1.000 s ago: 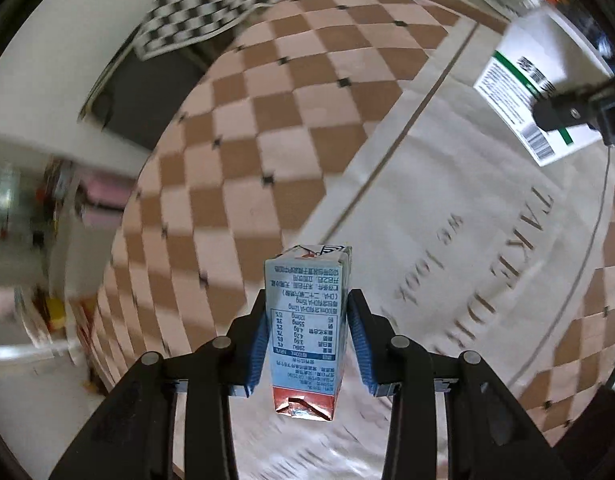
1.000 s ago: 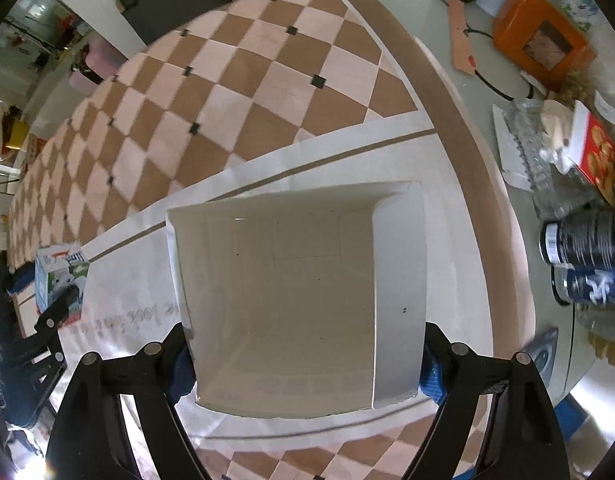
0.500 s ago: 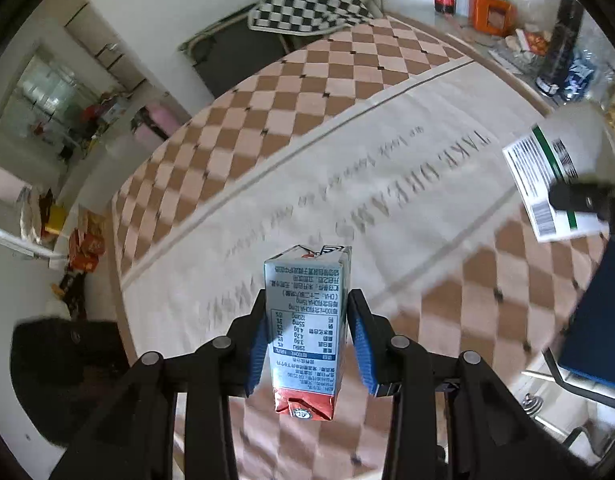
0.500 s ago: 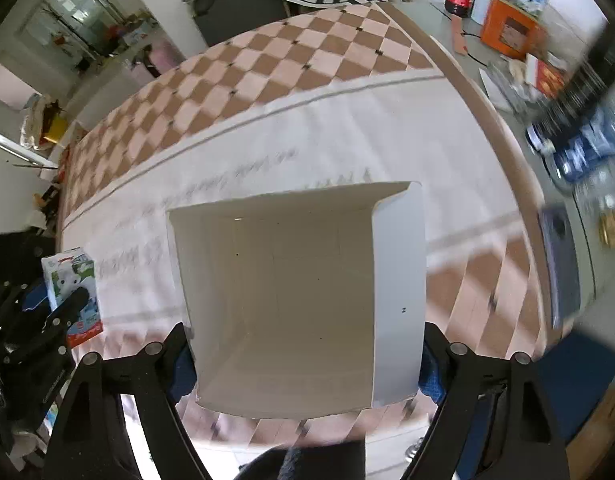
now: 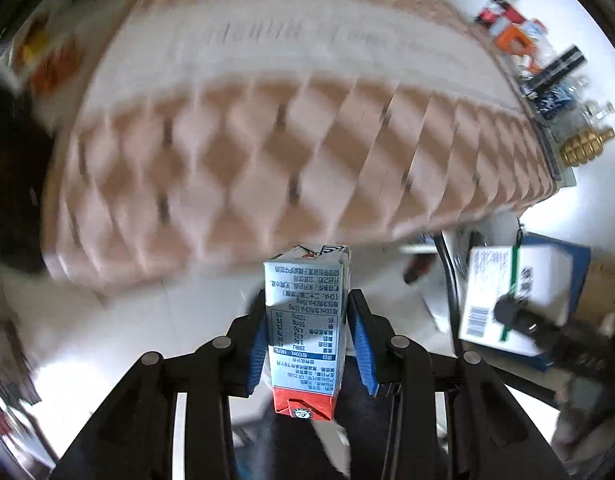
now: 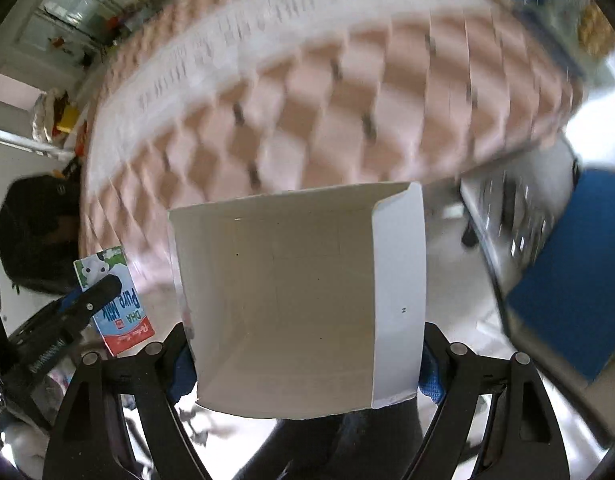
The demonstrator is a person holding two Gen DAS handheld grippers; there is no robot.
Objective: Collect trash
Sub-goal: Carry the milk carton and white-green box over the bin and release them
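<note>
Both claws have swung off the checkered pink-and-white tablecloth table [image 5: 291,152], now past its edge over floor; left claw [image 5: 307,340] narrowly clamps small blue-and-red milk carton [image 5: 305,332], right claw [image 6: 303,360] spread wide gripping open white cardboard box [image 6: 299,292]; probably heading to a bin, unseen

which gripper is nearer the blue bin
Right. The right gripper, holding the white box, is just beside the blue bin; the left gripper with the milk carton is farther off.
</note>
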